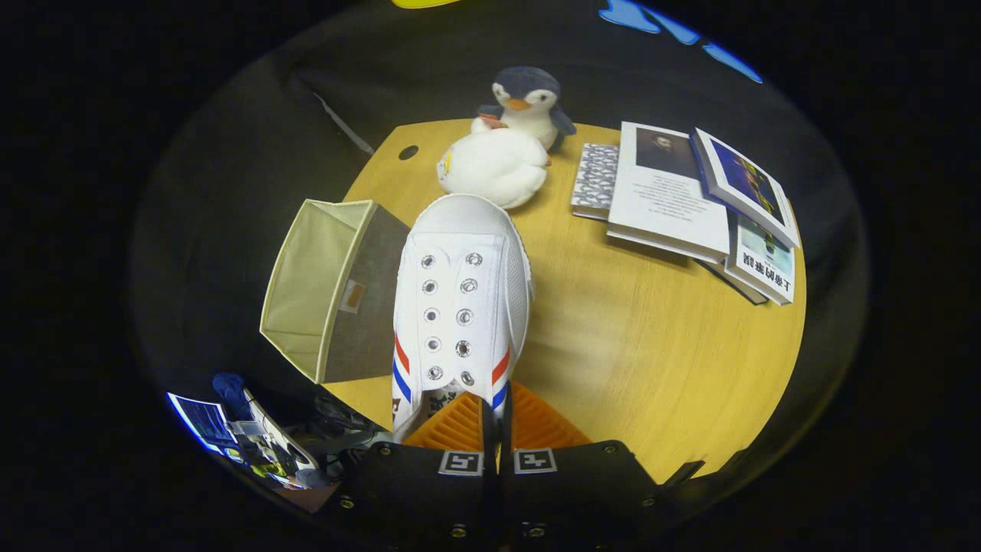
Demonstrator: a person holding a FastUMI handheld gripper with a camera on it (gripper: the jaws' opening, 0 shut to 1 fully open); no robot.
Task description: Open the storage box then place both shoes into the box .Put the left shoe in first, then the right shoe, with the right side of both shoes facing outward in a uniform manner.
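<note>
Gripper view: gripper point(497, 418) clamped on white sneaker's point(460, 303) tongue edge, carried above wooden table point(651, 360), just right of open fabric storage box point(329, 291); likely mid-placing; next needed swinging left into box, right side outward

We see our tool point(497, 429) with its two fingers point(460, 425) drawn almost together, only a thin gap between them. They seem clamped on the shoe point(460, 307), though the contact itself is hidden.
</note>
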